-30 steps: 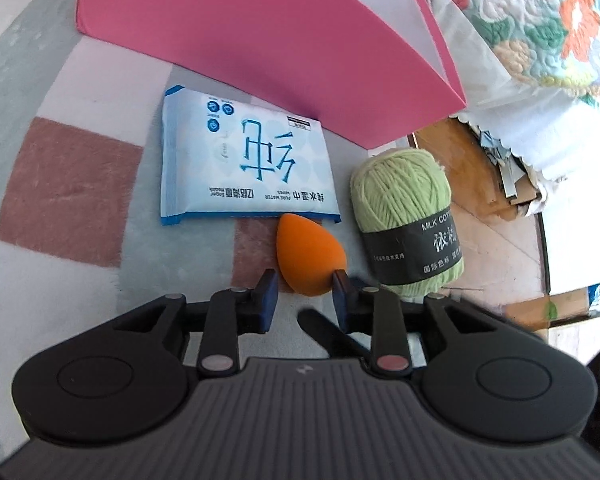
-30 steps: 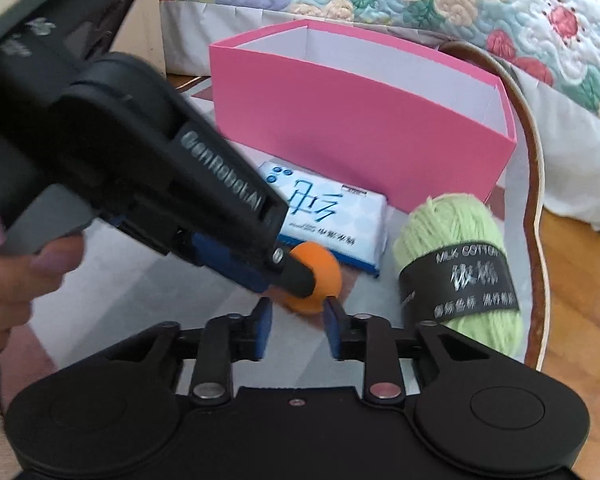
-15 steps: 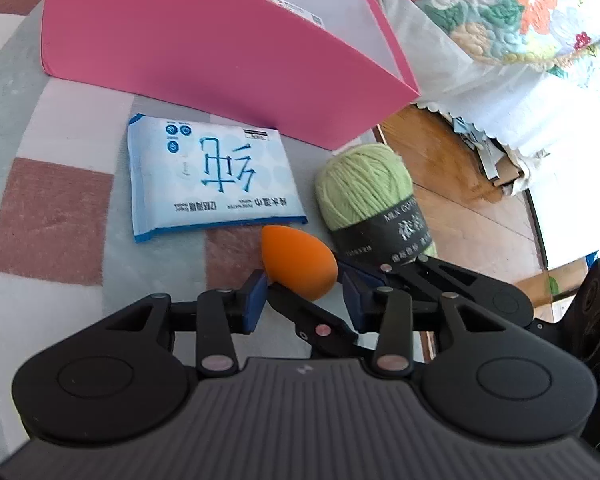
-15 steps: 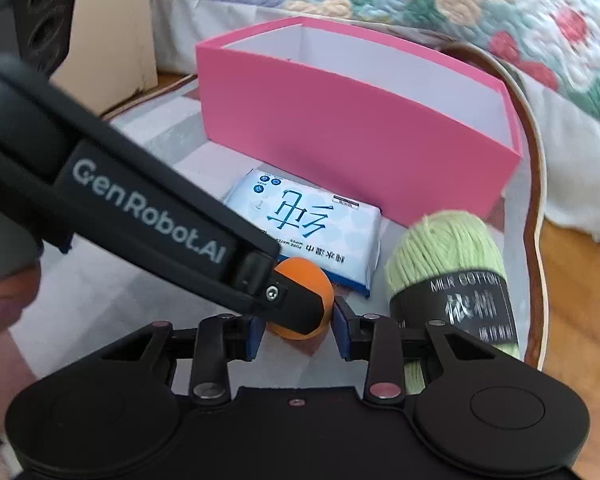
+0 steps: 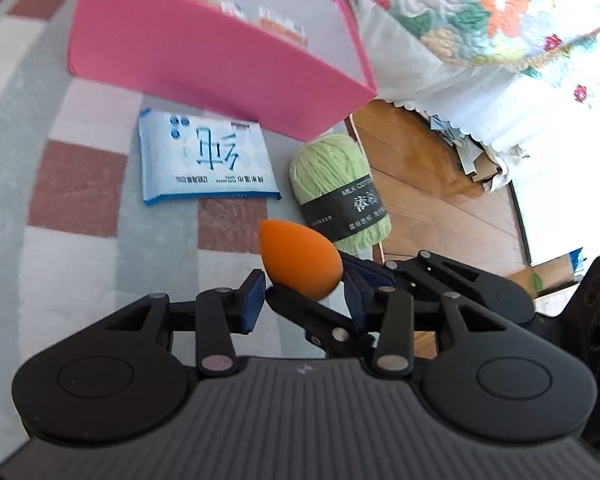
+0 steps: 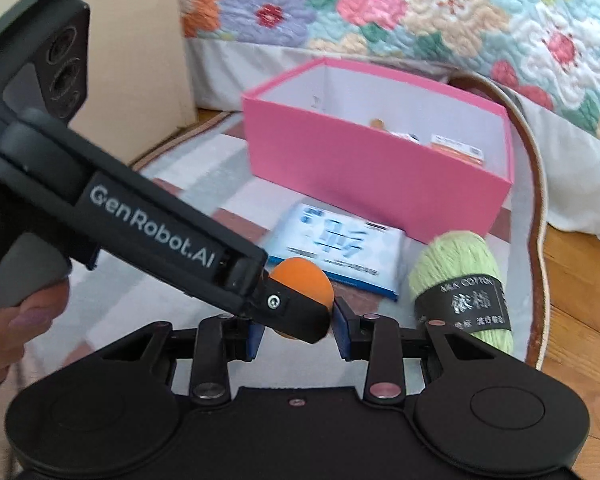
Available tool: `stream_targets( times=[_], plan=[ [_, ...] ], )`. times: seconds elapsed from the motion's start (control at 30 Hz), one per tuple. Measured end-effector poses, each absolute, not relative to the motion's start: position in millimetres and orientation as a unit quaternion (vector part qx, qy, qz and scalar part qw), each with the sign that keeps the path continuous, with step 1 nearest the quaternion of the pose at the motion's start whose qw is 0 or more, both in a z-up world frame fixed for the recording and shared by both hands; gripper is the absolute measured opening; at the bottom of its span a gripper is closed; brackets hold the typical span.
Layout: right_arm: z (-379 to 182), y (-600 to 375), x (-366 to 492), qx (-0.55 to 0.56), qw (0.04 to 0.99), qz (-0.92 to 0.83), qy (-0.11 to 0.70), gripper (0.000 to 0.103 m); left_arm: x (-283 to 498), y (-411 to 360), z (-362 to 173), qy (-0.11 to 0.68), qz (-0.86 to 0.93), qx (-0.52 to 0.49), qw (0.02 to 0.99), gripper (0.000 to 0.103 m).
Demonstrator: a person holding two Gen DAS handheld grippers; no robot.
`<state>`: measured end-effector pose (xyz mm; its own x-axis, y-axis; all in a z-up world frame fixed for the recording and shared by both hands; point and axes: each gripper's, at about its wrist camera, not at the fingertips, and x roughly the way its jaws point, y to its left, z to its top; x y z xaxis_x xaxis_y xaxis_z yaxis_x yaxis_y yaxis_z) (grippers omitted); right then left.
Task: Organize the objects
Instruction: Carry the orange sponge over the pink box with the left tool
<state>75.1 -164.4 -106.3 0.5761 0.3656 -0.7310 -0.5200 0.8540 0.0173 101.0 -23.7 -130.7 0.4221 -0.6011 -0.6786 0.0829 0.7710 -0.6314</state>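
An orange egg-shaped sponge (image 5: 300,258) is lifted off the rug, held between the fingers of both grippers. My left gripper (image 5: 304,294) has its blue pads at the sponge's base; the fingertips (image 5: 292,300) of my right gripper cross in front of it. In the right wrist view the sponge (image 6: 302,280) sits above my right gripper (image 6: 296,330), with the left gripper's finger (image 6: 296,312) lying across it. A blue wipes pack (image 5: 206,164) and a green yarn ball (image 5: 340,192) lie on the rug before the pink box (image 5: 204,56).
The pink box (image 6: 380,160) holds a few small items. The checked rug (image 5: 60,216) ends at a wooden floor (image 5: 432,196) on the right. A bed with a floral quilt (image 6: 380,8) stands behind. A beige panel (image 6: 140,60) stands at left.
The sponge has risen off the rug with both grippers around it. Both cameras have pulled up and back, so the box's inside now shows.
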Motion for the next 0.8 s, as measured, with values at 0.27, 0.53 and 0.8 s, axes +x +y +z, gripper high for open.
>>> stream_targets(
  times=[0.27,0.53,0.8],
  plan=[
    [-65.0,-161.6,50.7,-0.092,0.888,0.27,0.36,0.04,82.6,-21.0,-80.6,0.477,-0.216,-0.243,0.817,0.041],
    [-8.4,-167.2,56.0,-0.097,0.902,0.284,0.31,0.04,92.3,-25.7,-6.3,0.448,-0.213,-0.191,0.847,0.042],
    [40.9,-166.5,98.1,-0.11,0.907,0.285,0.289,0.04,134.4,-35.9,52.8,0.421,-0.189,-0.148,0.875,0.043]
  ],
)
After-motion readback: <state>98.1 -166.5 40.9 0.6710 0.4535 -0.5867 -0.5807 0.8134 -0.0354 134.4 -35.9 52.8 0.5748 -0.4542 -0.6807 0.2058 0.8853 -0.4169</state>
